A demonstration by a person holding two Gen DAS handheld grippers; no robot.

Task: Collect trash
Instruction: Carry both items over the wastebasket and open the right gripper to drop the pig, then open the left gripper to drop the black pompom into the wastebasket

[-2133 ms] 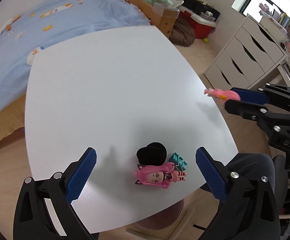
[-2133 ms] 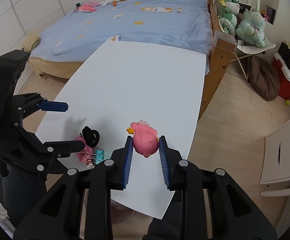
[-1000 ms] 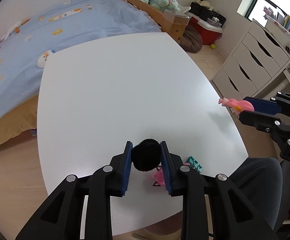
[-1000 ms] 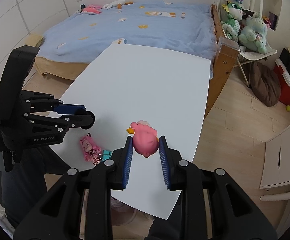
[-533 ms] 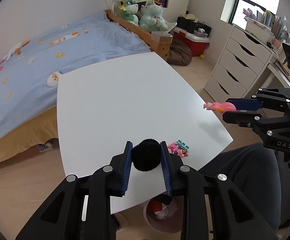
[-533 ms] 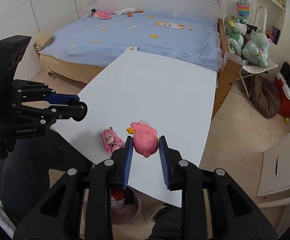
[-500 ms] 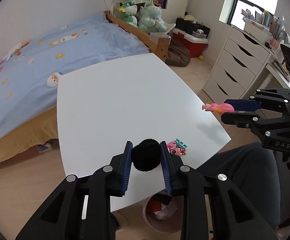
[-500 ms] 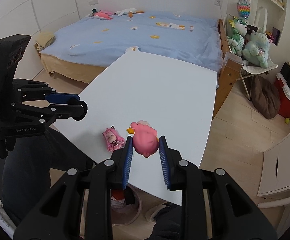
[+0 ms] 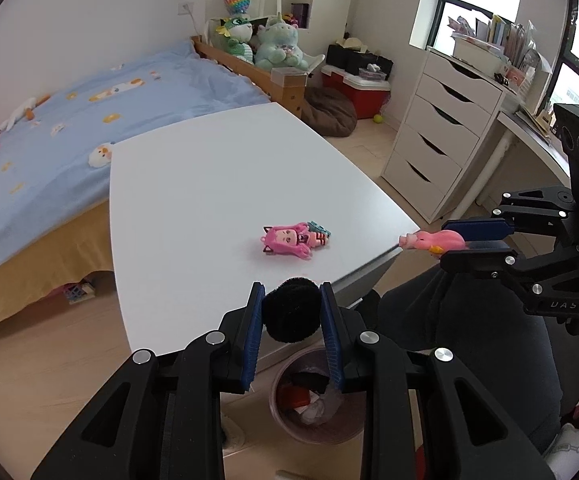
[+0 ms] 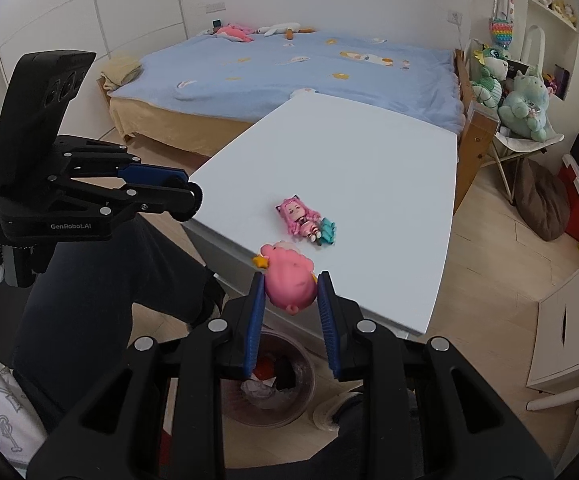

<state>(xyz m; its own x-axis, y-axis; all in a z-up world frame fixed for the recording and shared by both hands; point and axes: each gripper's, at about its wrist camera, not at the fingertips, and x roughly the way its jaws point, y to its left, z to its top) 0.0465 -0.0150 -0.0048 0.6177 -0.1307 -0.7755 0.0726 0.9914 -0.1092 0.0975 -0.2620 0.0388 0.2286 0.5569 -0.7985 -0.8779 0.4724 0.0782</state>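
Across the room, lying wide along the far wall: bed [image 9: 69, 120], blue cover dotted with small prints. Standing at its foot, touching or nearly so (cannot tell which): white table [image 9: 209, 184], filling the middle of both views. Sitting by the window, to the right in the left wrist view: white drawers [image 9: 441, 136]. Showing below the table's near edge: dark trouser legs of a person [image 10: 101, 280], seated close to it.

Waiting on the floor under that near edge: bin [image 9: 317, 432], round, pinkish, holding crumpled paper and red scraps, partly hidden behind the fingers in both views.

Hanging over the table's near edge, just above the bin: left gripper [image 9: 291, 316], blue pads pressing in on a black pompom [image 9: 291, 312] from both sides. Seen from the right wrist view as well: left gripper [image 10: 191, 200], off the table's left corner, the black ball peeking out at its tip.

Hovering beside the table's near right corner: right gripper [image 10: 290, 292], fingers clamped on a pink toy [image 10: 289, 280] (round body, small yellow star at its upper left). Showing from the side in the left wrist view: right gripper [image 9: 433, 242], the toy poking out toward the table.

Resting alone on the tabletop, near the front edge and apart from both grippers: doll [image 9: 289, 238], pink-haired, lying flat. Touching its feet: teal clip [image 10: 327, 230], small, partly tucked under the doll.
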